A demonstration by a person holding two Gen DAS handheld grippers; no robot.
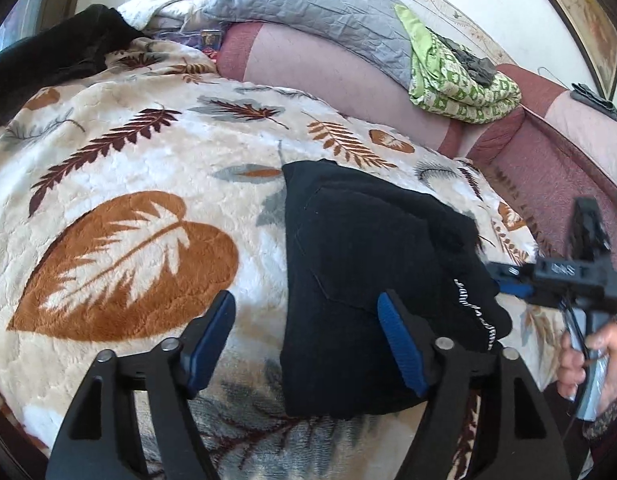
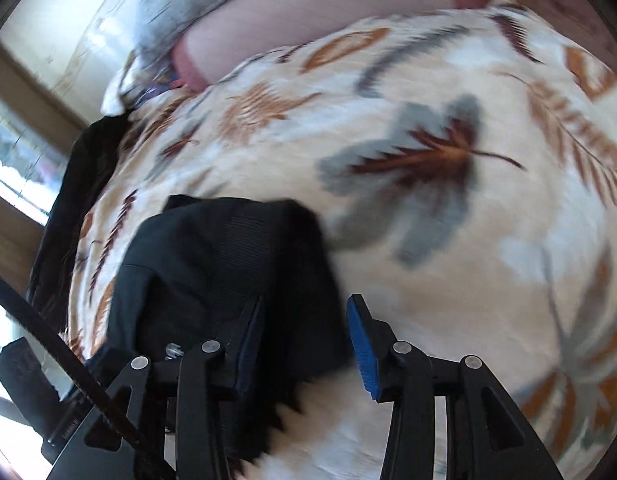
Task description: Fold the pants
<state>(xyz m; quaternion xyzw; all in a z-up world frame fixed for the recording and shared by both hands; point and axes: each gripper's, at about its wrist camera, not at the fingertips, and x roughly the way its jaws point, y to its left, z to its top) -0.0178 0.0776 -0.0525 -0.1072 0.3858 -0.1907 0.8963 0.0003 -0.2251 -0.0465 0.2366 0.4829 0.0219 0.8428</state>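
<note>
Two hand-held grippers, left [image 1: 306,316] and right [image 2: 304,334], both parted, gripping nothing; black pants [image 1: 372,248] folded compactly on blanket [image 1: 156,160]; soft, limp, light; best pinched at thick folded edge, likely slumping if lifted.

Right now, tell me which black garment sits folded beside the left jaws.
The compact black pants mid-blanket, bearing white lettering; the other black garment lies crumpled at the far left edge.

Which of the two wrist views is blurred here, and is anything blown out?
Left wrist view: sharp, folded black pants crisp on the leaf blanket. Right wrist view: motion-smeared throughout, pants soft-edged; the window at far left is overexposed.
</note>
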